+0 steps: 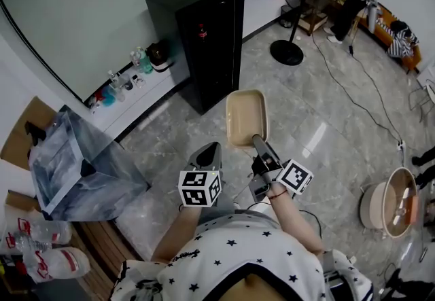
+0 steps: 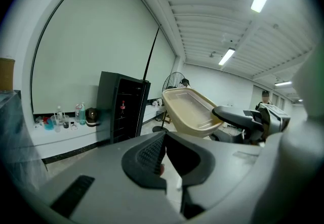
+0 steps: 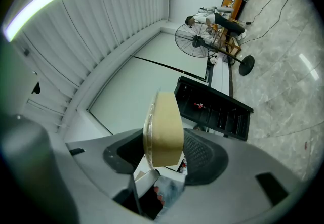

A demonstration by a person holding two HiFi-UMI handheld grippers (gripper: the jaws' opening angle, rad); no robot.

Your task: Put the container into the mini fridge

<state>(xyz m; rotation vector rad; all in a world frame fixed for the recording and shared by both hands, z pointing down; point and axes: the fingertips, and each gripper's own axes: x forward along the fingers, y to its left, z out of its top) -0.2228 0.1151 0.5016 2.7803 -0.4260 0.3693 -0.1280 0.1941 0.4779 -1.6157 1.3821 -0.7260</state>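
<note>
Right gripper [image 1: 260, 143] is clamped on the near short end of the beige container [image 1: 246, 116], pads on both sides of the wall. Left gripper [image 1: 206, 155] has its jaws together at the tips, nothing between them, and sits just beside the right one at its 9 o'clock.

Head view:
- container sticks out at 12 o'clock from the right gripper, open side up, in the air over the grey marble floor [image 1: 340, 123], not resting on anything
- black mini fridge [image 1: 204, 41] is at 11 o'clock from the container, clearly apart from it
- dark bottle [image 1: 202, 32] shows on a shelf in the fridge front; can't tell whether the door is open or glass
- crumpled plastic bag [image 1: 81, 164] at 9 o'clock
- round pot [image 1: 389, 201] on the floor at 4 o'clock
- small bottles [image 1: 122, 79] on the wall ledge at 10 o'clock

Right gripper view shows the container edge-on, and a standing fan [image 3: 195, 41] past the fridge.
</note>
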